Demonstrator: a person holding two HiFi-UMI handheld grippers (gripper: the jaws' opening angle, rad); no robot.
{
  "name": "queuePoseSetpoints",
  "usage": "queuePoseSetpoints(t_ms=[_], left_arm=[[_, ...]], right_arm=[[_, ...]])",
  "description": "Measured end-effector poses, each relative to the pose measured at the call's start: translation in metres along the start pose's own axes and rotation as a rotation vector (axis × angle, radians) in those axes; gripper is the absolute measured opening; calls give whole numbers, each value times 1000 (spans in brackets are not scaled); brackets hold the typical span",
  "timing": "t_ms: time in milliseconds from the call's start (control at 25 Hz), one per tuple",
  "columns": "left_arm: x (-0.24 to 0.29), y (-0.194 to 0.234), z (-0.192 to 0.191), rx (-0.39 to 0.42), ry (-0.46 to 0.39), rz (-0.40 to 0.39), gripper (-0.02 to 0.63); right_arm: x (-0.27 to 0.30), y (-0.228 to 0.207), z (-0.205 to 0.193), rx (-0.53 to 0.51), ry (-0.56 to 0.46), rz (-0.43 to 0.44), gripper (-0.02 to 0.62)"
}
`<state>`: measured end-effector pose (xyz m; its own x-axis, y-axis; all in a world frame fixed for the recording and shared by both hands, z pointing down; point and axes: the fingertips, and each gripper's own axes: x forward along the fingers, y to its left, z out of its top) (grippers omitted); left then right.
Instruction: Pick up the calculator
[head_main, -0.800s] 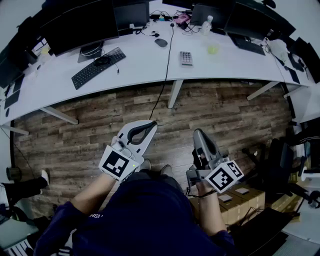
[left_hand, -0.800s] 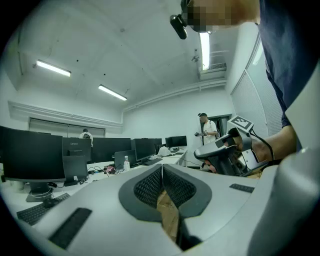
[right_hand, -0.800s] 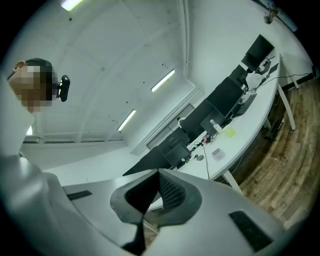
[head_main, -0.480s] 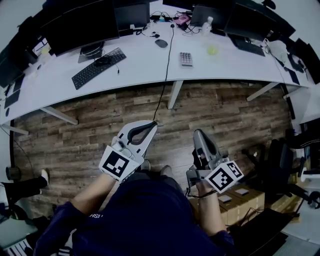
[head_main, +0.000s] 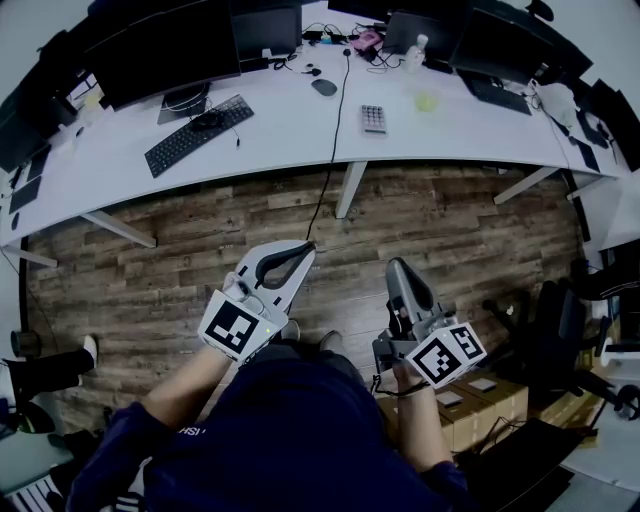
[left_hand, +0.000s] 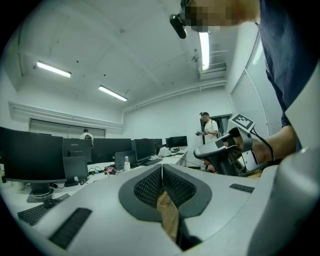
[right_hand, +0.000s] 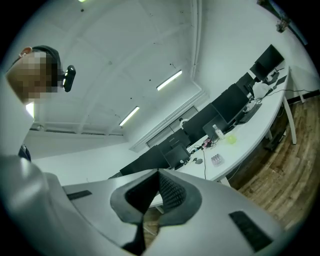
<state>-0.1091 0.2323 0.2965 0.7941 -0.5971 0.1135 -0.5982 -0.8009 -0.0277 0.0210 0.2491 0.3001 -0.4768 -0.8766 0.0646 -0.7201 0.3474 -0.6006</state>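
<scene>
White desk curves across the top of the head view, above a floor of brown wooden planks. The calculator lies flat on the desk near its front edge, just right of a black cable that drops over the edge to the floor. A black keyboard lies well to its left, a mouse lies behind it, and to its right is a small green thing, perhaps a cup. The left gripper and the right gripper are held low over the floor, side by side, both pointing toward the desk and well apart from it.

In the left gripper view, the left gripper has its jaws pressed together with nothing between them; only floor planks show below the ribbed pads. The right gripper shows at the right. Dark monitors line the desk, a bottle stands among them, and a person stands far back.

In the right gripper view, the right gripper is likewise clenched and empty. The calculator lies on the desk beyond and to the right of the tips, untouched.
</scene>
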Motion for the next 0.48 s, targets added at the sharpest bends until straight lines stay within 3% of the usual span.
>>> queuePoseSetpoints(t_ms=[480], left_arm=[[3,1,1,-2,-1,-1,32]], right_arm=[[2,1,2,-39,15,-9,3]])
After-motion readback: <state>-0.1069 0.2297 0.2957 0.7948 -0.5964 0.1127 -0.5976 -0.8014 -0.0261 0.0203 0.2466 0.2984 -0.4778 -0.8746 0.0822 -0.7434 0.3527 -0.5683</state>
